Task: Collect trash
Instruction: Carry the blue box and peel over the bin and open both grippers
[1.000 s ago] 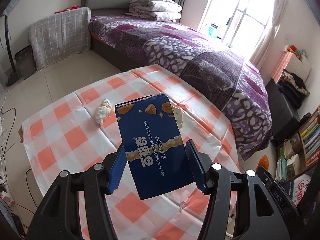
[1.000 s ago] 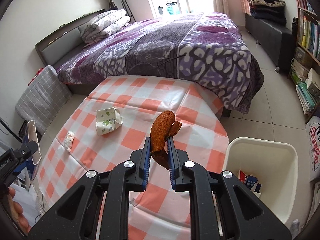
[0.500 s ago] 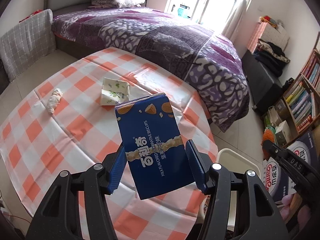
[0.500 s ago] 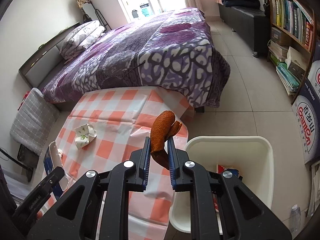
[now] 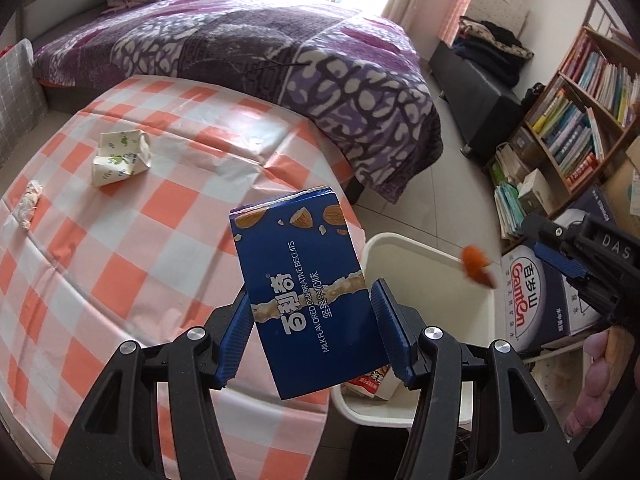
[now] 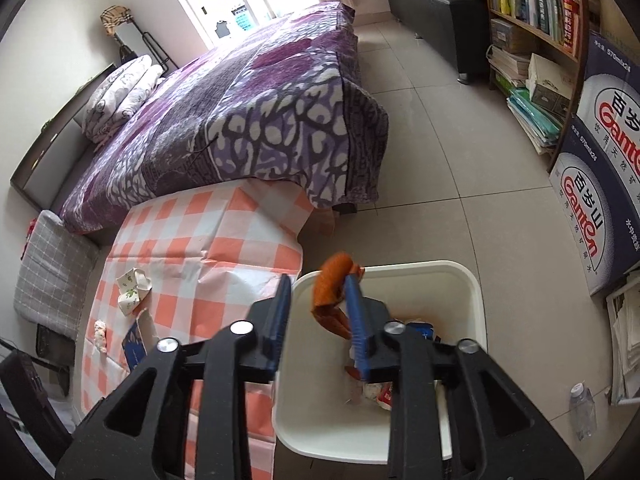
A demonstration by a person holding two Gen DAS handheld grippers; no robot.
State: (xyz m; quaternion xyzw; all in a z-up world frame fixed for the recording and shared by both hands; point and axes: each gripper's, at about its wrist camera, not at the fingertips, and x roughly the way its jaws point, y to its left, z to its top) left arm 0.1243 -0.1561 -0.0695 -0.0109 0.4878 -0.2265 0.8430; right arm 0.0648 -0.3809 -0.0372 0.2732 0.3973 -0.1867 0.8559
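1. Both hands have swung away from the middle of the checked table (image 5: 120, 240) toward the white bin (image 6: 472, 288), which now sits right under the right gripper (image 6: 316, 316) and at the lower right of the left wrist view.
2. Since the earlier frames the right gripper's jaws have just been opening: they were pinched on the orange peel (image 6: 330, 288) and now stand apart.
3. That peel lies against the right-hand blue finger (image 6: 356, 320), with a clear gap between it and the left-hand finger, above the bin's open mouth.
4. From the left wrist view the peel (image 5: 474, 264) appears blurred over the bin's far rim (image 5: 420, 246), just off the tip of the right gripper (image 5: 560, 256).
5. Left gripper (image 5: 312, 332) grips the blue biscuit box (image 5: 304, 292) across its lower half, a blue pad pressed on each side; the box stands tilted, its top leaning left, over the table's edge beside the bin.
6. On the table lie a crumpled paper cup (image 5: 120, 156) and, near the left edge, a wadded tissue (image 5: 30, 204), well apart from both grippers.
7. Wrappers rest in the bottom of the bin.
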